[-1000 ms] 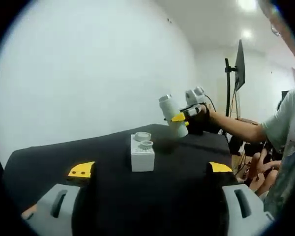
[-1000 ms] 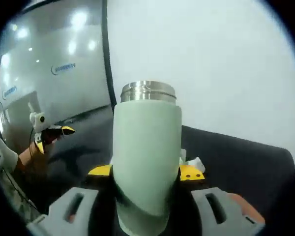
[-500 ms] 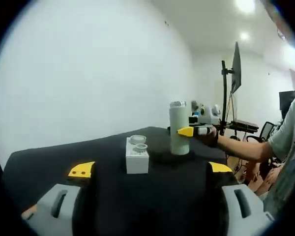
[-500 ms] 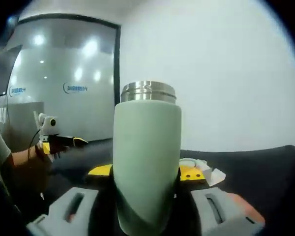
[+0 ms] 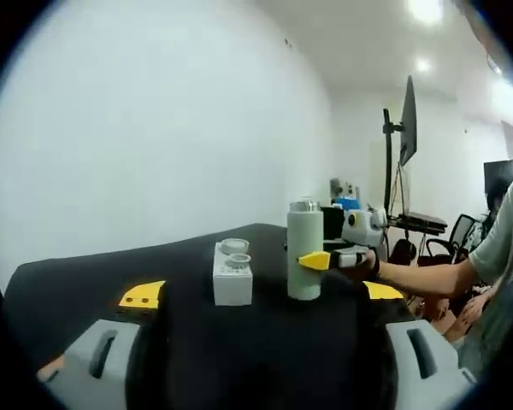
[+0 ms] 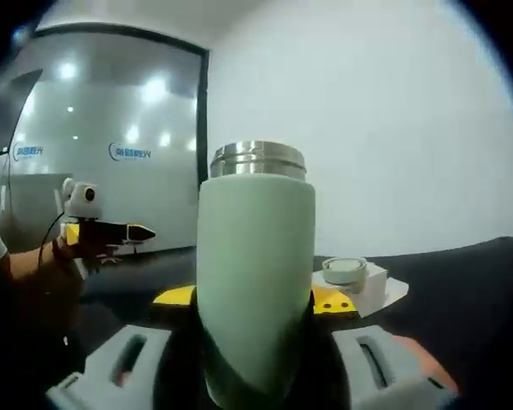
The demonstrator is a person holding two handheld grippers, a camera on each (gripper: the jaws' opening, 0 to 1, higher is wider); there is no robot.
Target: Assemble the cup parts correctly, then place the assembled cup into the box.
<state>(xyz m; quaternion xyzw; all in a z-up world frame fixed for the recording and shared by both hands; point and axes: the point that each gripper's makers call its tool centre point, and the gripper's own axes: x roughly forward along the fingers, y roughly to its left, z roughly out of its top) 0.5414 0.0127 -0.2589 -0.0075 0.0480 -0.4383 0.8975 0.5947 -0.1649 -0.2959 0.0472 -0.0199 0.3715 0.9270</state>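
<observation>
Right gripper [image 6: 255, 299]: my jaws clamp the green cup body [image 6: 255, 256] upright.
Left gripper [image 5: 261, 295]: jaws wide, empty.
Next: stand the body beside the white box [image 5: 232, 278], keeping it vertical.

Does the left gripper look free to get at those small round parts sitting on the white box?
Probably yes: the left gripper is open with nothing held, and only bare black table lies before the white box.

A black counter [image 5: 265, 342] filled the lower half of the left gripper view. At about two o'clock a dark monitor [image 5: 408, 120] stood on a pole, ceiling lights [image 5: 427, 10] above it at one o'clock. A glass wall [image 6: 94, 162] rose at ten o'clock in the right gripper view.
</observation>
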